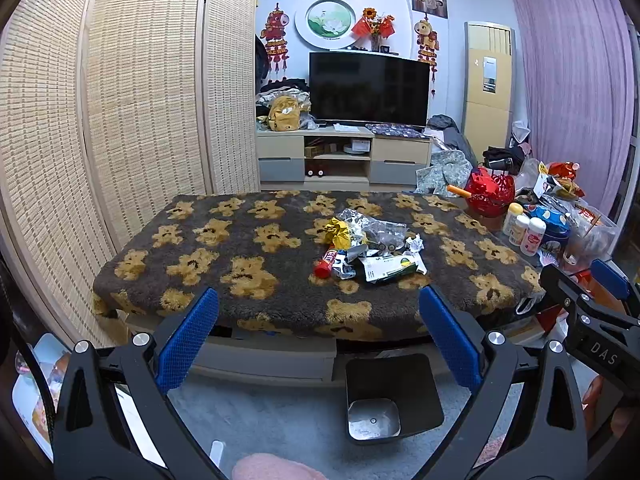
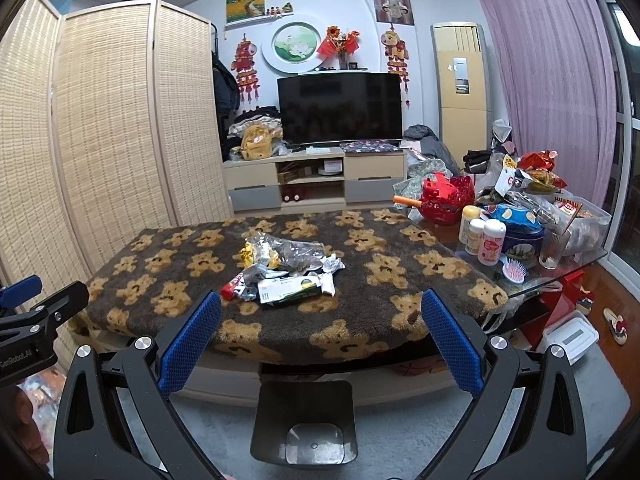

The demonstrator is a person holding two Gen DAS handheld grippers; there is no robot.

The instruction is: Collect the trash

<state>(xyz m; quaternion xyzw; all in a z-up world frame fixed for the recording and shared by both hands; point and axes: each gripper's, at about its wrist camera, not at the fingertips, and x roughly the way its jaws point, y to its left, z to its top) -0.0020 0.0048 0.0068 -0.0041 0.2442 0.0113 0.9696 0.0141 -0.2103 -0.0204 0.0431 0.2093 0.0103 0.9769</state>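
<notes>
Right wrist view: trash pile [image 2: 286,270] is seen mid-desk [image 2: 400,320], ahead of both empty, spread tongs, nearer the right tongs [image 2: 320,340]; left tongs [image 1: 318,338] and bin [image 2: 304,424] are below.

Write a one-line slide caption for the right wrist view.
Open right gripper faces a trash pile on the bear-print table, black bin on the floor below.

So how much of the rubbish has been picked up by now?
None, by the look of it. The black bin on the floor shows a bare bottom, and the trash pile still lies on the bear-print table cover. The left gripper and right gripper are both open and hold nothing. The whole pile is left to do.
</notes>
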